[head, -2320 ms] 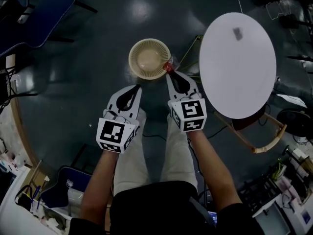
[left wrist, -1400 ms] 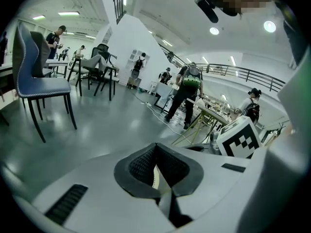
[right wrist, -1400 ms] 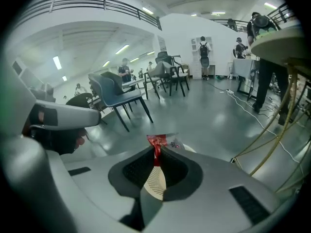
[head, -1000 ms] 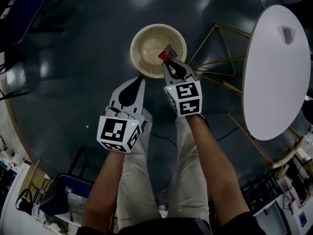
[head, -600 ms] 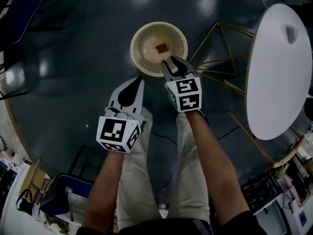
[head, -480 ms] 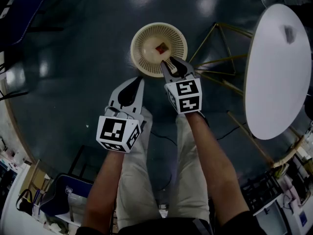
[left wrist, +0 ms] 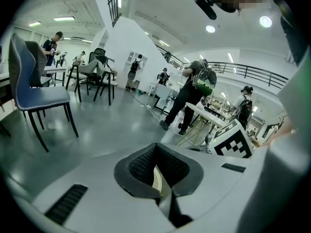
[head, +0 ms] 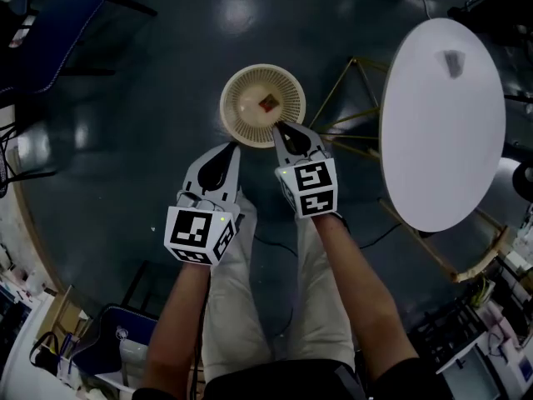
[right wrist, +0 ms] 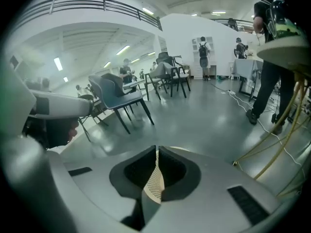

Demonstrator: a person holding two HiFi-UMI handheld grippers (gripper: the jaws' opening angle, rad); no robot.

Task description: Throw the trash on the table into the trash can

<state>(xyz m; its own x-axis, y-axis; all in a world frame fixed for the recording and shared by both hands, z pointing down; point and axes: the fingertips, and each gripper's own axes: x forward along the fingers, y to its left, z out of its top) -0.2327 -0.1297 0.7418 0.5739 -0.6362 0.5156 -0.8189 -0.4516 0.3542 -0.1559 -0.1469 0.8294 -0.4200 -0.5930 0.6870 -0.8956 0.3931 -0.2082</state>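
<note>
Your head camera has the whole story. The red scrap (head: 267, 102) sits inside the trash can (head: 241, 115), just past the tip of your right gripper (head: 278, 127). There's also a small grey bit (head: 452, 62) lying on the white table (head: 441, 140), well off to that gripper's right.

Neither gripper view shows any of that. Each one only catches a sliver of the can's mesh through the slit behind its tips. The right gripper view does pick up the table's yellow legs (right wrist: 252, 150) off to its right, plus a blue chair (right wrist: 116, 96) further out.

The right jaws have just been closing and sit together with nothing between them. Your left gripper (head: 232, 147) is pinched together too, empty, a bit back and left of the can's near rim.

Both your forearms reach forward side by side, grippers tilted down toward the can.
</note>
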